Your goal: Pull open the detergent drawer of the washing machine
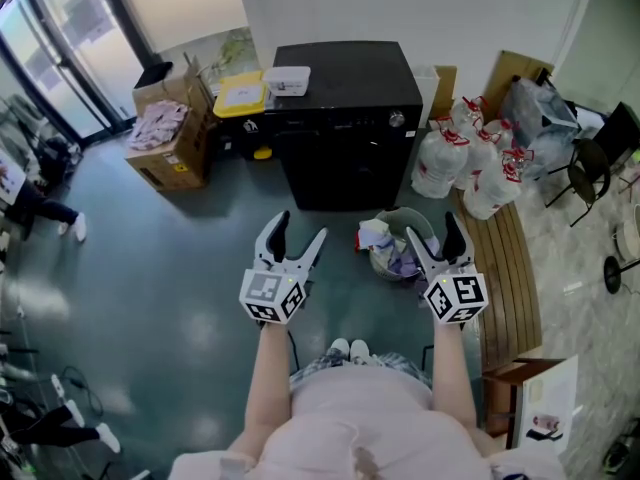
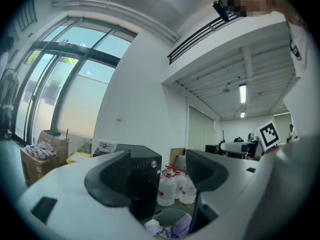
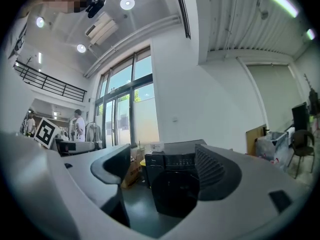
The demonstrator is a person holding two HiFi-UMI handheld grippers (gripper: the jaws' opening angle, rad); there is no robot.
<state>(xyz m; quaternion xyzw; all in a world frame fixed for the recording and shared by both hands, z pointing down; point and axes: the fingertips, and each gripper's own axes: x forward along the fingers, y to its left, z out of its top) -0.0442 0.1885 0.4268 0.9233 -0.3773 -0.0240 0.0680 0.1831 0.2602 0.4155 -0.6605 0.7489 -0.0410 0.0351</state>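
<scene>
Facing one washing machine [image 1: 345,118], two wide-jawed grippers [image 1: 302,226] [image 1: 431,226]

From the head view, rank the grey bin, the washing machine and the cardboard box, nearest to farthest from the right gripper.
1. Grey bin, just left of the right gripper.
2. Washing machine, ahead by the wall.
3. Cardboard box, far left.

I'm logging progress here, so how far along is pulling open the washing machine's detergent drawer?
Done: nothing yet; no drawer sticks out of the front of the washing machine. In hand: the left gripper and right gripper are both open and empty, held well short of the machine. Left: walk up, grip the drawer front and pull it out.
</scene>
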